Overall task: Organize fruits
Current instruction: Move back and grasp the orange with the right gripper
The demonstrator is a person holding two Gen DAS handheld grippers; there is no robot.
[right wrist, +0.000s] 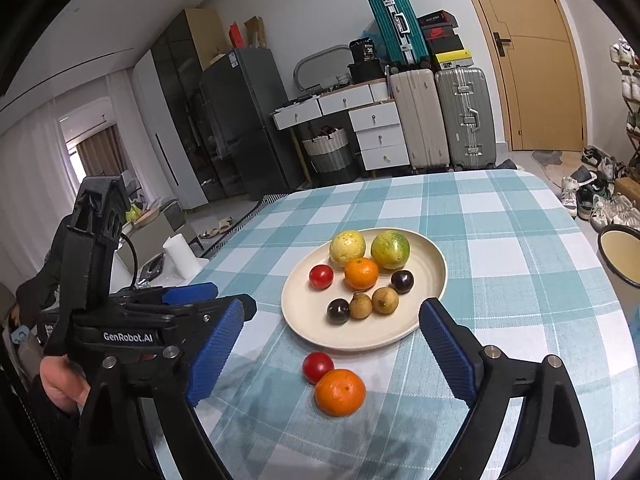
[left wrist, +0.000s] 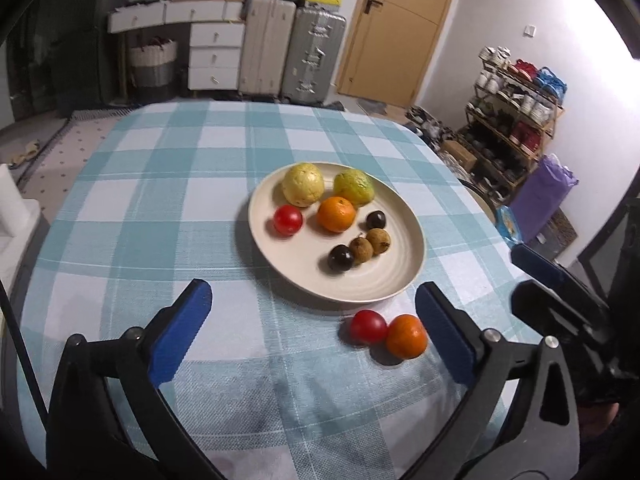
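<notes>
Round cream ceramic plate (left wrist: 414, 258) holds: pale yellow guava (left wrist: 303, 184), green-yellow guava (left wrist: 354, 187), orange mandarin (left wrist: 336, 214), red tomato (left wrist: 287, 220), two dark plums (left wrist: 340, 257), two brown longans (left wrist: 361, 250). Off the plate, near its front rim on the blue-and-white checked tablecloth (left wrist: 160, 184): second red tomato (right wrist: 317, 366) touching second orange mandarin (right wrist: 340, 392). Left gripper (left wrist: 313, 306) spread wide, nothing between jaws. Right gripper (right wrist: 331, 326) likewise spread, empty. Background: silver suitcases (right wrist: 466, 116), wooden door (right wrist: 532, 60).
</notes>
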